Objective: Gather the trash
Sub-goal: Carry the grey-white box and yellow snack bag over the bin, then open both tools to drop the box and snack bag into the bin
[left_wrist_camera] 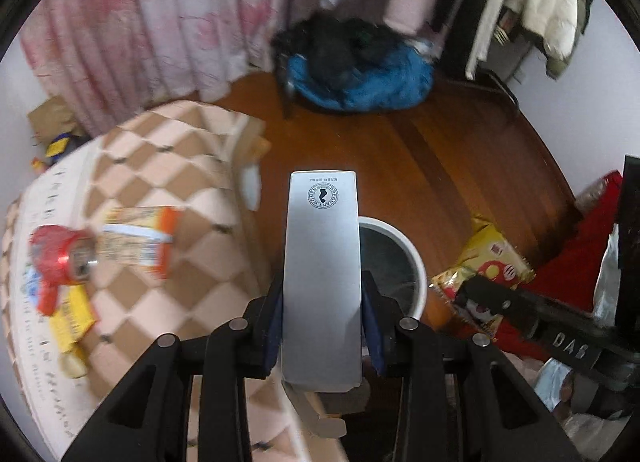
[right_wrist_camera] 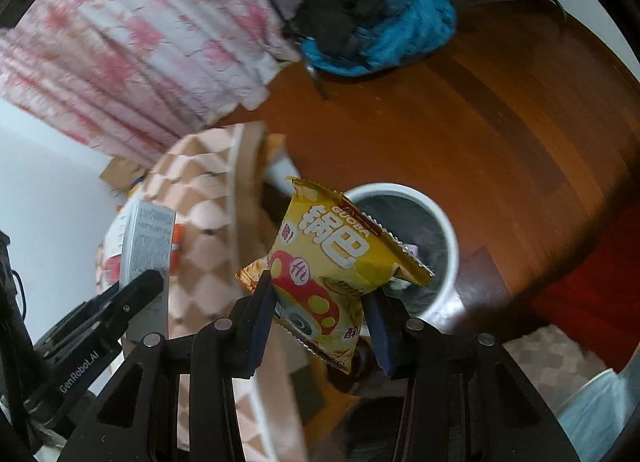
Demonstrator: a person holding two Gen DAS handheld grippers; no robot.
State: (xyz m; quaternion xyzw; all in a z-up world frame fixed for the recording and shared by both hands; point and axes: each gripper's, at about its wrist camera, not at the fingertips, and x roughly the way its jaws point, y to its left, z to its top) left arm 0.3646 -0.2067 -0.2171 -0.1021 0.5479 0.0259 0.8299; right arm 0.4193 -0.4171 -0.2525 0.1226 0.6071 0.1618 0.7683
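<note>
My left gripper (left_wrist_camera: pixel 322 326) is shut on a flat silver box (left_wrist_camera: pixel 322 262) and holds it upright over the near rim of a white trash bin (left_wrist_camera: pixel 416 262) on the wooden floor. My right gripper (right_wrist_camera: pixel 320 318) is shut on a yellow snack bag (right_wrist_camera: pixel 340 258), held just left of and above the same bin (right_wrist_camera: pixel 444 230). The right gripper and its bag also show in the left wrist view (left_wrist_camera: pixel 486 262). The silver box and left gripper show in the right wrist view (right_wrist_camera: pixel 146 250). A red can (left_wrist_camera: pixel 64 258), an orange wrapper (left_wrist_camera: pixel 140 238) and a yellow packet (left_wrist_camera: pixel 72 322) lie on the checkered table (left_wrist_camera: pixel 168 182).
Pink floral curtains (left_wrist_camera: pixel 140 22) hang behind the table. A chair piled with blue and black clothes (left_wrist_camera: pixel 360 70) stands on the floor beyond the bin. Red cloth (left_wrist_camera: pixel 576 262) lies at the right. A cardboard box (left_wrist_camera: pixel 48 114) sits by the wall.
</note>
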